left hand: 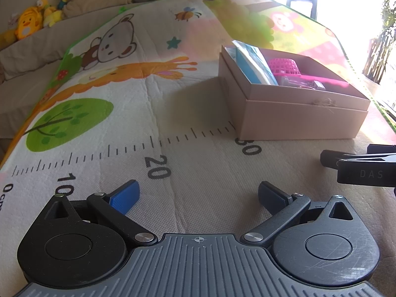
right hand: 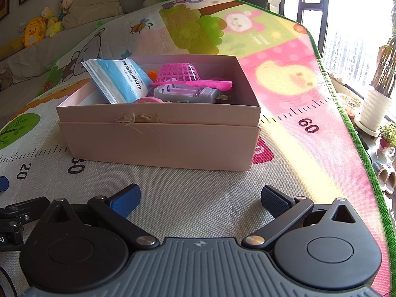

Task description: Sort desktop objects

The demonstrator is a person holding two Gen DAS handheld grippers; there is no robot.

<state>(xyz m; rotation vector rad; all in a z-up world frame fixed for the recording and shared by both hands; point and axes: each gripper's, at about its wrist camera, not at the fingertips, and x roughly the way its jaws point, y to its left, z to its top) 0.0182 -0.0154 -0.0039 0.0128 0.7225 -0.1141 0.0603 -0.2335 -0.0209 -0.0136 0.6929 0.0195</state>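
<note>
Sorting looks nearly finished: cardboard box (right hand: 160,143) on the play mat (right hand: 198,198) already holds a blue packet (right hand: 118,79), pink basket (right hand: 182,74) and charger (right hand: 188,94). Left gripper (left hand: 198,198) and right gripper (right hand: 200,198) sit before the box, jaws apart, empty.

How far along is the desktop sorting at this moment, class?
Done: the pale cardboard box already holds a blue-and-white packet, a pink plastic basket and a grey USB gadget. In hand: nothing; left gripper and right gripper are open. Left: no loose items show on the cartoon play mat.
</note>
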